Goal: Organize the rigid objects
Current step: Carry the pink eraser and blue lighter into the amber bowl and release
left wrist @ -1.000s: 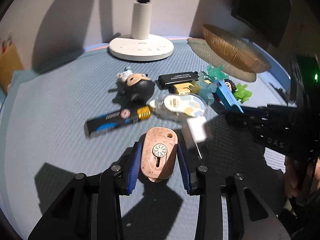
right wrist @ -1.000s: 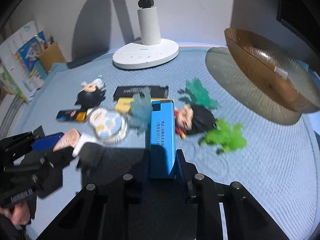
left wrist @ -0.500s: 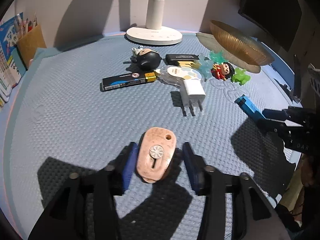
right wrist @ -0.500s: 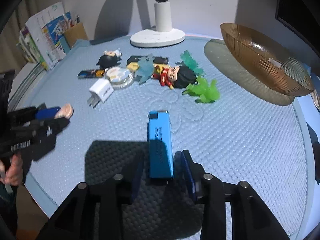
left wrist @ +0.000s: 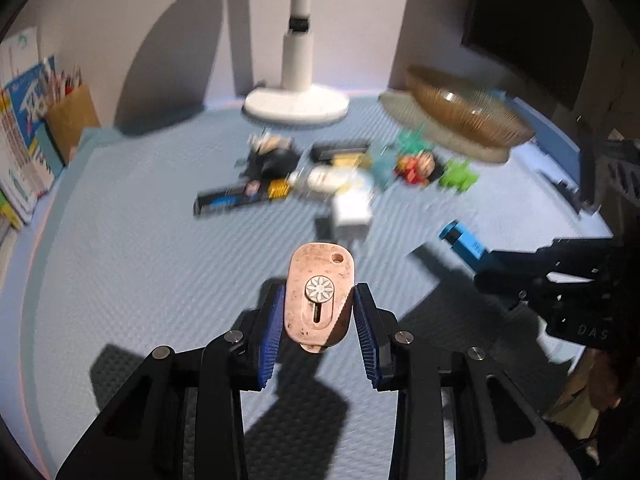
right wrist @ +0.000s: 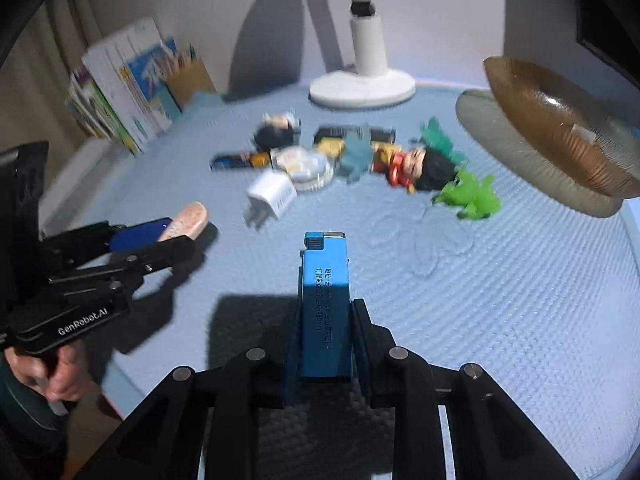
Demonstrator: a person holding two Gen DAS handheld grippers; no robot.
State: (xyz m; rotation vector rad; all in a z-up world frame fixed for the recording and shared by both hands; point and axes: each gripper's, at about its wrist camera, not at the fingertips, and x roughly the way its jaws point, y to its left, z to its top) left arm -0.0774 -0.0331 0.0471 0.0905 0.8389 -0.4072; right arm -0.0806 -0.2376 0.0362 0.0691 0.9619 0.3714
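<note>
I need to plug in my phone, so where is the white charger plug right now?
The white charger plug lies on the blue mat, at the near edge of the toy pile beside the round badge, ahead and left of the blue lighter.

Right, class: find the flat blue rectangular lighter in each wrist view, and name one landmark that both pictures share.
Left wrist view: the flat blue rectangular lighter is at right of centre, sticking out of the right gripper.
Right wrist view: low in the centre, upright between that gripper's fingers.
Shared landmark: the white round lamp base at the back of the mat, left of the ribbed amber bowl.
</note>
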